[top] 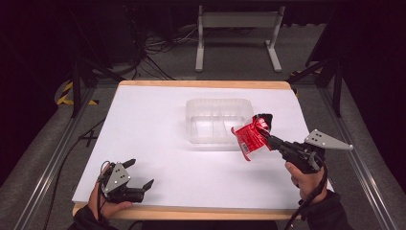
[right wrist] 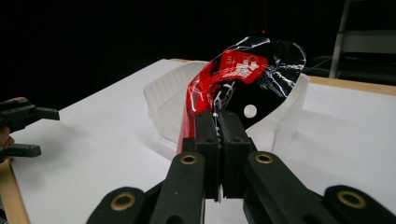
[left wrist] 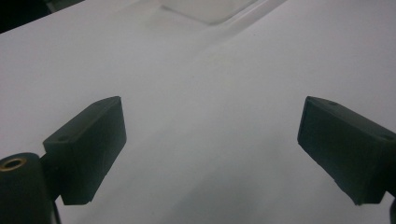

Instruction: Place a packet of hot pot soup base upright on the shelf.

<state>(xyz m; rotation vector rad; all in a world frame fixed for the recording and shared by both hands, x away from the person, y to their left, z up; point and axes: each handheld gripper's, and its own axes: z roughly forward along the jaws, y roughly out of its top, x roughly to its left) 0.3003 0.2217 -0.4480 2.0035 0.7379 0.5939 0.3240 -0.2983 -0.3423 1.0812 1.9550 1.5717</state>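
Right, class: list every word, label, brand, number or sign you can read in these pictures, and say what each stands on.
No text here can be read.
Red packet held in the right gripper: white print on the red panel, too blurred to read.
Same packet in the high view: a pale label patch, too small to read.
Clear plastic tray, white table, left gripper: no writing.

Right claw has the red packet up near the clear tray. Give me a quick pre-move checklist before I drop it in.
1. Right claw clamped on red snack packet: ok.
2. Packet lifted off the white table: ok.
3. Clear plastic tray compartments free of other items: ok.
4. Packet fully above the tray opening: not ok, it hangs at the tray's right front corner.
5. Left claw open and away from the tray: ok.
6. Packet contents: cannot tell.
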